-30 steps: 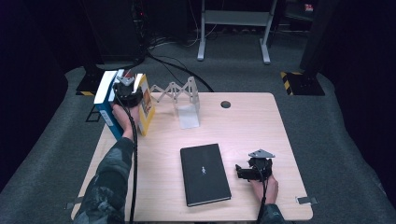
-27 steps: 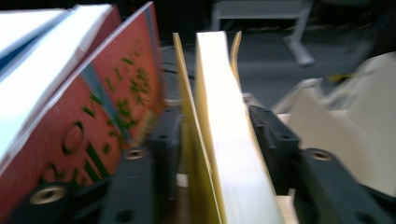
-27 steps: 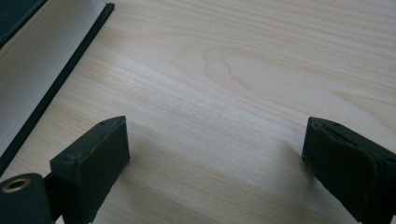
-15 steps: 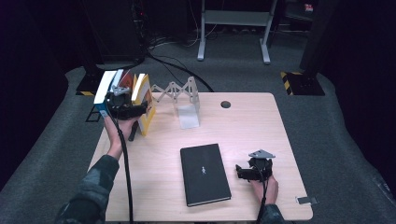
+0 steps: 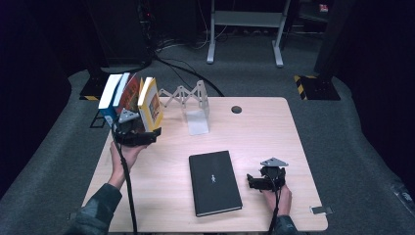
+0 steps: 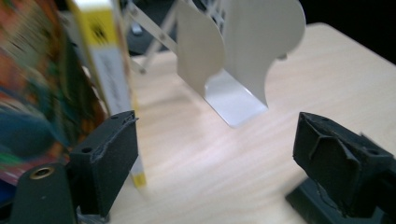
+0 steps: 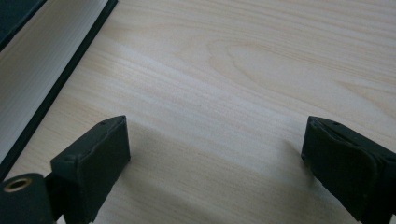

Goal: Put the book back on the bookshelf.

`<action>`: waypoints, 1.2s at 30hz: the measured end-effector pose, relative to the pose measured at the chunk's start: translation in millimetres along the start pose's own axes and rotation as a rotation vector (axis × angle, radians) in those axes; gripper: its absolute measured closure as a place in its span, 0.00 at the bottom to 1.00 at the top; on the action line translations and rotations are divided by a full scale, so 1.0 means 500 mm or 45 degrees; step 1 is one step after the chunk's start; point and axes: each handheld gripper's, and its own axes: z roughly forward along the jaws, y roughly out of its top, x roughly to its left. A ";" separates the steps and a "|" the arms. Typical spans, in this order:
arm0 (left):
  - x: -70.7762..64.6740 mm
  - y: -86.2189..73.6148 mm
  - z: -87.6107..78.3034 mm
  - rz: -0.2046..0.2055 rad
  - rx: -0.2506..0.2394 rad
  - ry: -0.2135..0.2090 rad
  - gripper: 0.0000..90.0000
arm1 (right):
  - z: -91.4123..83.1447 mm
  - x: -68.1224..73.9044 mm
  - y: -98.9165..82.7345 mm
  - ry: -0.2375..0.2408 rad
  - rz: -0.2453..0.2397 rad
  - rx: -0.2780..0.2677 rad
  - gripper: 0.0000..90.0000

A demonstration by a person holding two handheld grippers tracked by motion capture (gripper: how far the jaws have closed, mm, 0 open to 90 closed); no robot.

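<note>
Grey carpet runs all around a pale wooden table (image 5: 254, 127), with black cables trailing off into the dark at the back. At the table's far left corner a row of books (image 5: 128, 98) stands upright, leaning slightly; the nearest is a yellow-and-white book (image 5: 149, 104), with an orange one and a blue-and-white one behind it.

Just in front of these books, the left gripper (image 6: 215, 154) is held in the person's left hand. Its jaws have just been opening and now stand wide apart with nothing between them; in the left gripper view the yellow-and-white book stands just beside one jaw, not pressed by it.

Further right stands a white metal bookend (image 5: 196, 115) with an accordion-like folding rack behind it. Near the middle of the table a black book (image 5: 214, 182) lies flat and closed.

At the near right, just beside that book's edge, the right gripper (image 5: 258, 182) rests low over the wood in the person's right hand, jaws spread wide over bare tabletop, gripping nothing.
</note>
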 end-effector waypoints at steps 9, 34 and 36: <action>-0.022 -0.073 0.085 -0.027 0.132 -0.198 0.04 | -0.050 0.004 -0.021 0.115 0.100 -0.014 0.06; -0.154 -0.133 0.232 0.130 0.320 -0.446 0.37 | -0.154 0.183 -0.039 0.397 -0.102 0.048 0.25; -0.154 -0.134 0.231 0.115 0.321 -0.472 0.44 | -0.147 0.187 -0.048 0.400 -0.109 0.078 0.34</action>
